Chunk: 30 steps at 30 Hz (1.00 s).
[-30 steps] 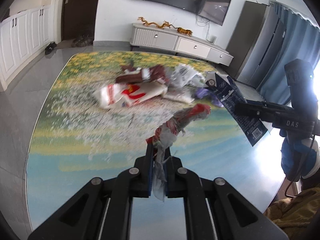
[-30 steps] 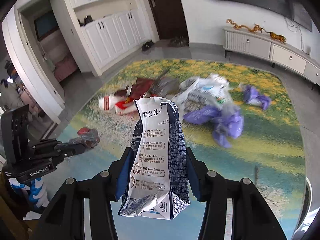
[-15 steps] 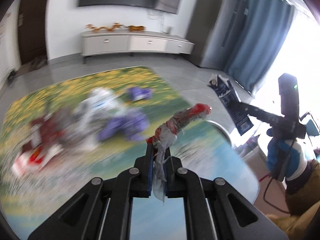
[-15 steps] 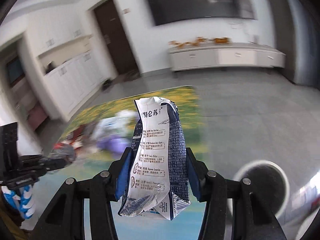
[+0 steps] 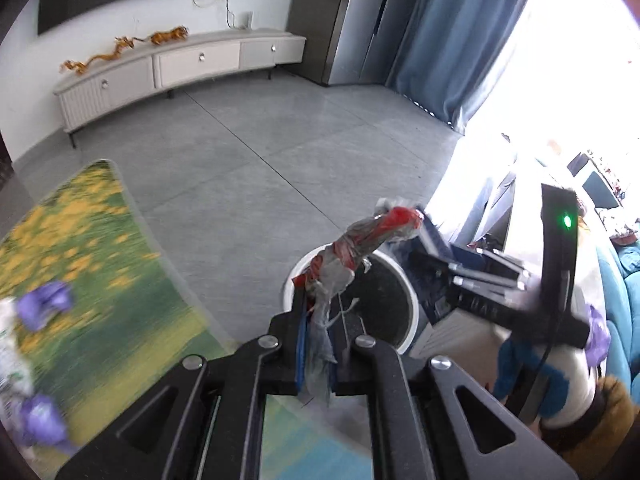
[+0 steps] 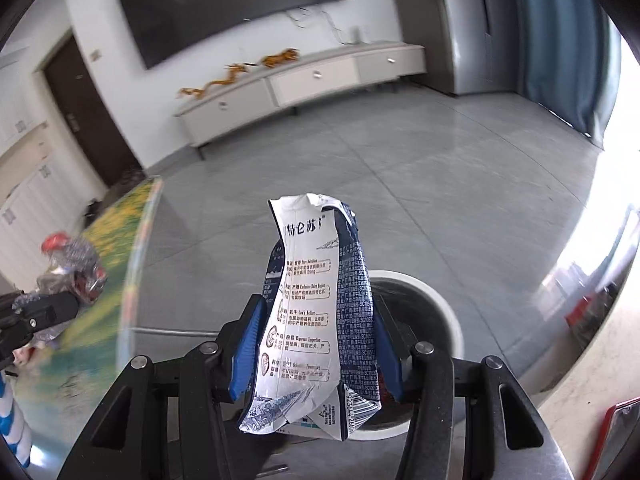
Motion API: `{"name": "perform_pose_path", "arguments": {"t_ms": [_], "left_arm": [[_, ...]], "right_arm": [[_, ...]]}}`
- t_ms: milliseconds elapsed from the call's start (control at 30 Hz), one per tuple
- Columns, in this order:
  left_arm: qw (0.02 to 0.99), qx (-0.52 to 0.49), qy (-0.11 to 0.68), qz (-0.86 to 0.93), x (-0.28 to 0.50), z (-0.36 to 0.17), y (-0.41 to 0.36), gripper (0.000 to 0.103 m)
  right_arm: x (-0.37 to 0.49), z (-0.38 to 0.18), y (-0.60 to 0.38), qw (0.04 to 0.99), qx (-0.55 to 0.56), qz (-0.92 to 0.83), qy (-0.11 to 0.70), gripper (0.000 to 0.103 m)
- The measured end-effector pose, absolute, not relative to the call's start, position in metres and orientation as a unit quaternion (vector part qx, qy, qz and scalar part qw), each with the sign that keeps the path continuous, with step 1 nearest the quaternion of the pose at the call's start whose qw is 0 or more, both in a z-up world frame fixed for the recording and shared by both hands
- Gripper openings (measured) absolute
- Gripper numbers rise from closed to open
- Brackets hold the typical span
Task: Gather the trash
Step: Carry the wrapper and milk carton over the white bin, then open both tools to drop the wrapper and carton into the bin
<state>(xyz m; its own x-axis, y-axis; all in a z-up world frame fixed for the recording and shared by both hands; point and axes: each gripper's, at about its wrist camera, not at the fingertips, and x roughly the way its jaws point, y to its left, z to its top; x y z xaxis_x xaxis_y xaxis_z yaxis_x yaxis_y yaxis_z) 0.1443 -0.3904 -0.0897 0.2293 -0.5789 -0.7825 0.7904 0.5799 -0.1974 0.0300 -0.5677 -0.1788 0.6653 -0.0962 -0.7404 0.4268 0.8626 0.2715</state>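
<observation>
Table trash (image 5: 28, 360) now blurred, edge-cropped

Grey tiled floor (image 5: 256, 152) fills most of both views. Table with glossy printed top (image 5: 80, 280), yellow flowers over green fading to blue, at left; curved edge visible. On tabletop: purple crumpled bags (image 5: 44, 304), blurred, plus white wrapper (image 5: 12, 348) at far left edge. On floor beside table: round white bin (image 6: 444, 312), dark inside. Against far wall on floor: long low white cabinet (image 5: 180, 68) with drawers, standing on thin legs. Blue curtain (image 5: 452, 40) hangs to floor at right.
</observation>
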Motion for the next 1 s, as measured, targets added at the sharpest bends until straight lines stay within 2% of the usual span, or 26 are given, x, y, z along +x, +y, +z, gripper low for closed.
{"name": "perform_pose_path", "arguments": {"t_ms": [167,233,367,400,467,500,533,1000], "left_arm": [[0.747,0.09,0.477,-0.455,0.16,-0.115,-0.438,0.009],[0.735,0.079,0.496,-0.456,0.166,-0.126,-0.455,0.01],[0.716,0.056,0.523,-0.459,0.176,-0.14,-0.47,0.011],[0.717,0.056,0.523,-0.458,0.176,-0.138,-0.47,0.014],[0.719,0.056,0.516,-0.462,0.173,-0.134,-0.467,0.029],[0.722,0.056,0.512,-0.461,0.173,-0.133,-0.466,0.042],[0.727,0.055,0.507,-0.46,0.174,-0.131,-0.464,0.045],[0.78,0.044,0.431,-0.451,0.15,-0.058,-0.392,0.045]], "right_arm": [[0.036,-0.194,-0.59,0.873,0.21,-0.196,0.394,0.052],[0.035,-0.193,-0.597,0.871,0.214,-0.21,0.389,0.06],[0.022,-0.188,-0.605,0.87,0.219,-0.233,0.375,0.065],[0.019,-0.186,-0.606,0.87,0.22,-0.236,0.372,0.065],[0.01,-0.182,-0.608,0.871,0.217,-0.244,0.368,0.066],[0.006,-0.179,-0.608,0.871,0.218,-0.245,0.365,0.066],[0.001,-0.175,-0.608,0.872,0.22,-0.247,0.36,0.066],[-0.031,-0.11,-0.565,0.901,0.203,-0.232,0.305,0.068]]}}
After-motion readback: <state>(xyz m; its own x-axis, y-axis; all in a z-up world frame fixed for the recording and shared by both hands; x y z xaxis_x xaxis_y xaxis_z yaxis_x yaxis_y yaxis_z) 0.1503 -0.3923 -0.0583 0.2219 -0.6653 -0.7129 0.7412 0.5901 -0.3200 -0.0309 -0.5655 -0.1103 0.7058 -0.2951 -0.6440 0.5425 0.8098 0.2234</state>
